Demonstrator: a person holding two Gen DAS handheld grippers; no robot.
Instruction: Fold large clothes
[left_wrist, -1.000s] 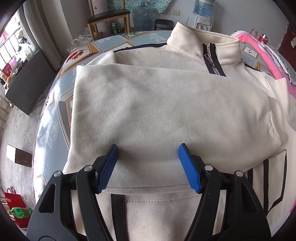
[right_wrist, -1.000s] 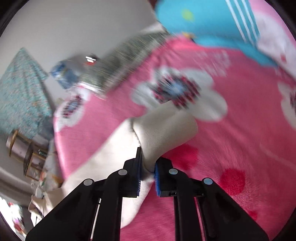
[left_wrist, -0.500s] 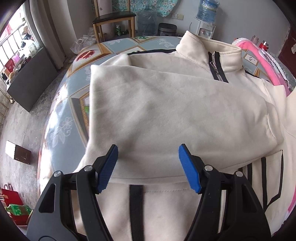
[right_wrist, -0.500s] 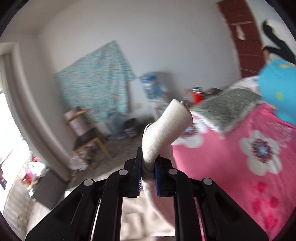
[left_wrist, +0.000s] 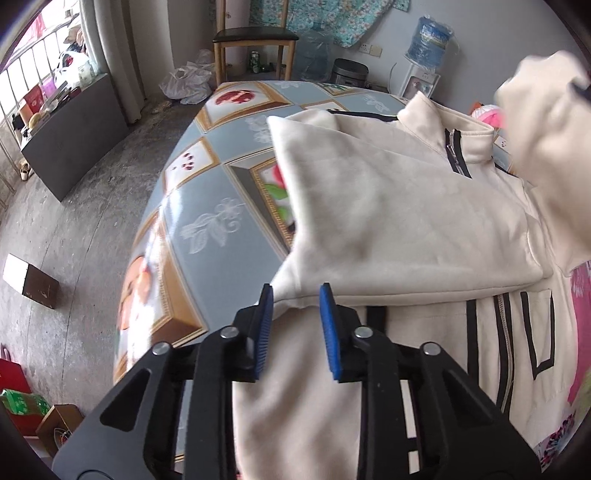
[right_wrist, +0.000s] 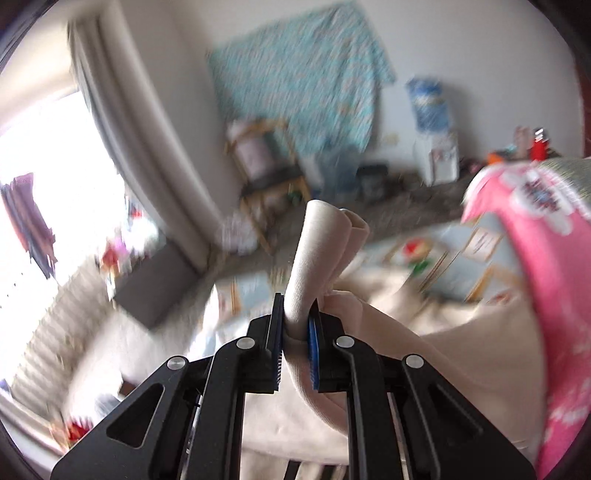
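Observation:
A cream jacket (left_wrist: 388, 206) with black stripes and a zip collar lies on the bed, its left side folded over the chest. My left gripper (left_wrist: 295, 306) hovers at the lower left corner of that folded flap. Its jaws are closing, with the flap's corner between the blue pads (left_wrist: 266, 325) and a gap still showing. My right gripper (right_wrist: 295, 325) is shut on the cream sleeve cuff (right_wrist: 325, 236), which sticks up between its fingers. The lifted sleeve (left_wrist: 546, 122) shows blurred at the upper right of the left wrist view, above the jacket.
The jacket rests on a blue-grey patterned bed cover (left_wrist: 207, 229), with a pink blanket (right_wrist: 546, 258) on the right. Beyond the bed are a wooden chair (left_wrist: 255, 37), a water dispenser (left_wrist: 430, 40), a grey cabinet (left_wrist: 74, 129) and a box (left_wrist: 31, 286) on the floor.
The left gripper slid left to the flap's corner and its jaws narrowed. The right gripper swung from the pink blanket across toward the jacket, carrying the sleeve cuff up and over.

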